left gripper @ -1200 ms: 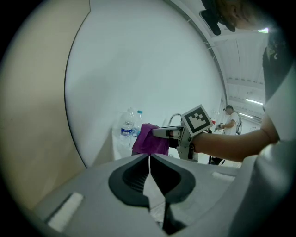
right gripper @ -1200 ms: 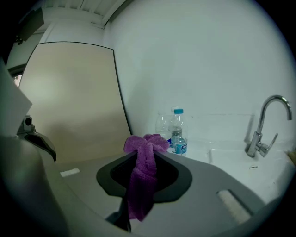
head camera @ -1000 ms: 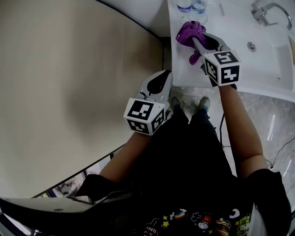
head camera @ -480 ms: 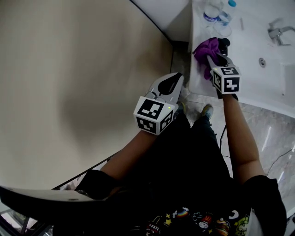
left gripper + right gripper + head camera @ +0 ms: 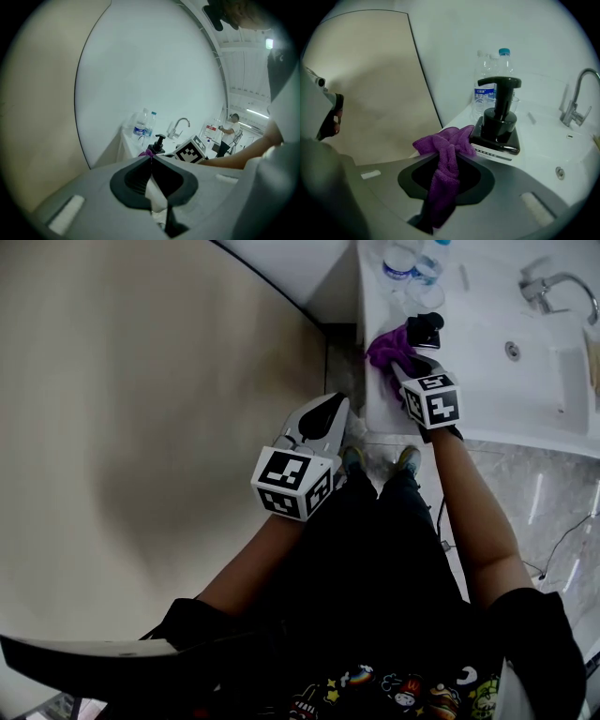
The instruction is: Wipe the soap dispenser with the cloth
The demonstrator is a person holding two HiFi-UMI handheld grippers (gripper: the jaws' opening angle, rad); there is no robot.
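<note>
White bathroom countertop (image 5: 487, 306) with a moulded basin fills the upper right of the head view, against a pale wall, while a broad beige panel takes up the left side. On the counter's left end stands the black pump soap dispenser with a square base (image 5: 427, 329), upright, with two clear plastic water bottles (image 5: 408, 261) just behind it near the top edge and a curved chrome tap (image 5: 553, 282) well apart at the far right. The right gripper (image 5: 405, 360) points down at the counter edge, its jaws clamped on a purple microfibre cloth (image 5: 386, 346); in the right gripper view the bunched front end of the cloth pokes out past the jaw tips and lies against the left side of the dispenser's base, and the rest hangs back between the jaws. The left gripper (image 5: 330, 401) hangs off the counter at mid-frame, over the floor beside the person's dark clothing, its jaw tips pressed together on nothing.
</note>
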